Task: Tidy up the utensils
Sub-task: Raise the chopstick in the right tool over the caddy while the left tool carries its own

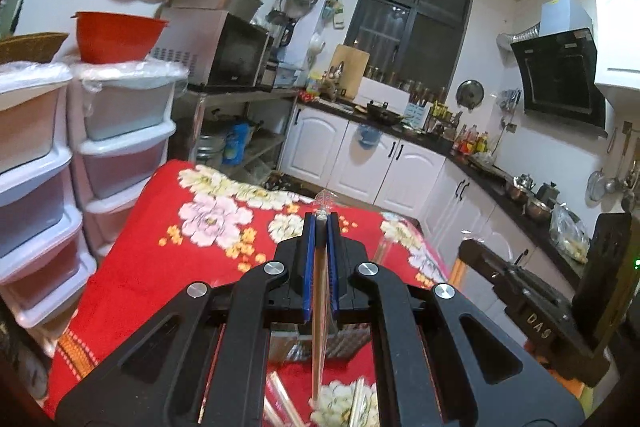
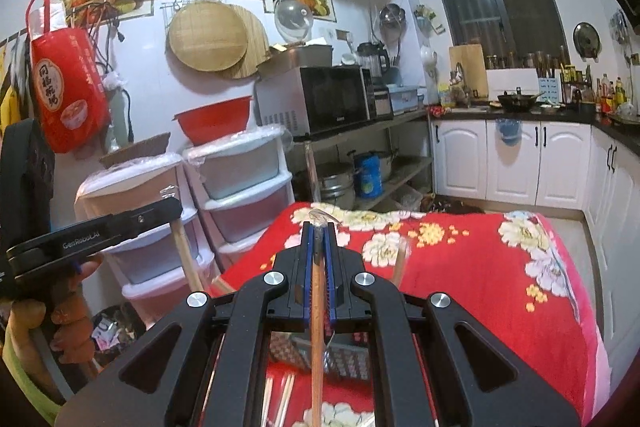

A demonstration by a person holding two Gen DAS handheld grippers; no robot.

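My left gripper (image 1: 321,223) is shut on a wooden chopstick in a clear wrapper (image 1: 318,327); the wrapper's tip pokes out past the blue pads. My right gripper (image 2: 319,231) is shut on another wrapped wooden chopstick (image 2: 317,331), which hangs down between its jaws. Both are held above the table with the red floral cloth (image 2: 480,287). In the right wrist view the left gripper (image 2: 174,207) shows at the left, held by a person's hand (image 2: 60,327). More wrapped chopsticks (image 2: 280,399) lie on the cloth below, beside a checkered box (image 2: 348,359).
A wooden stick stands upright in something clear (image 2: 400,263) on the cloth. White plastic drawer towers (image 1: 120,147) stand left of the table, with a red bowl (image 1: 120,35) on top. A microwave (image 2: 320,99) sits on a shelf behind; white cabinets (image 1: 400,163) line the back and right.
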